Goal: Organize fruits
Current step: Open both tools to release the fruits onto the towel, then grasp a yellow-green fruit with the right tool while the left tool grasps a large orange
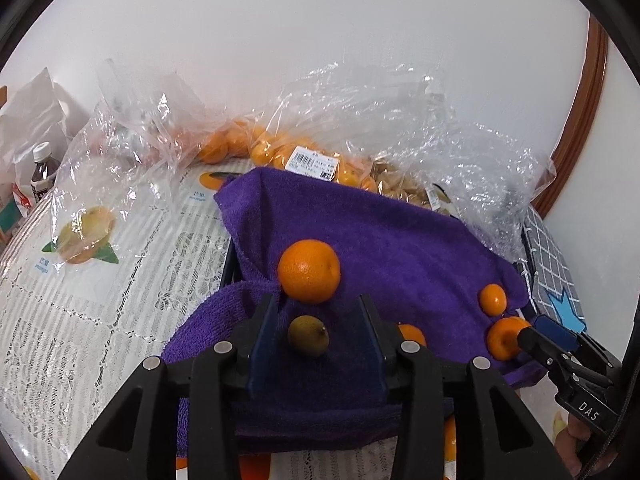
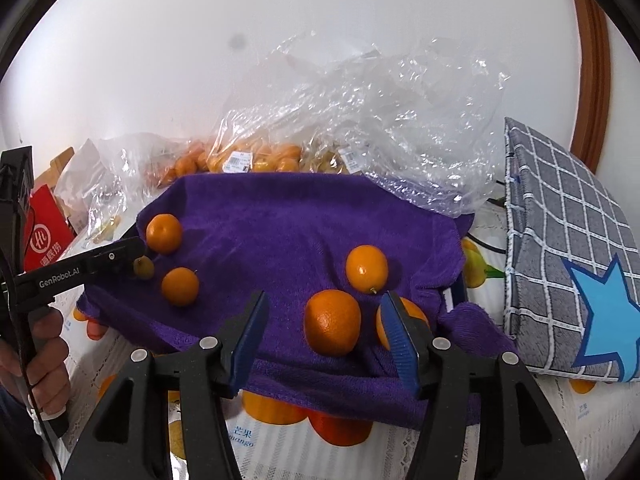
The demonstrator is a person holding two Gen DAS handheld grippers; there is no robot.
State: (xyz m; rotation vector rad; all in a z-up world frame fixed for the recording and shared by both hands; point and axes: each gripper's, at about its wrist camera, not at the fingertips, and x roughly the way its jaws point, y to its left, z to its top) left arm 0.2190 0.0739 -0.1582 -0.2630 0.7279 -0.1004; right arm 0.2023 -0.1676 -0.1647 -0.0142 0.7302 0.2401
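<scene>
A purple towel (image 1: 400, 240) carries loose fruit. My left gripper (image 1: 317, 308) is open, and a small yellow-green fruit (image 1: 308, 336) lies between its blue pads, touching neither. Just beyond its fingertips sits a large orange (image 1: 309, 271). In the right wrist view my right gripper (image 2: 324, 300) is open around another orange (image 2: 332, 322), with gaps on both sides. A further orange (image 2: 416, 312) is half hidden behind its right finger, and a smaller one (image 2: 367, 268) lies just past it. The left gripper (image 2: 138, 258) shows at the left edge by the small fruit (image 2: 144, 267), with two oranges (image 2: 164, 233) nearby.
Clear plastic bags (image 2: 360, 120) holding several oranges (image 1: 224, 144) stand behind the towel. A grey checked cushion (image 2: 560, 240) with a blue star leans at the right. A bottle (image 1: 40, 172) and a red carton (image 2: 44, 232) stand at the left. The tablecloth (image 1: 100, 320) has printed fruit.
</scene>
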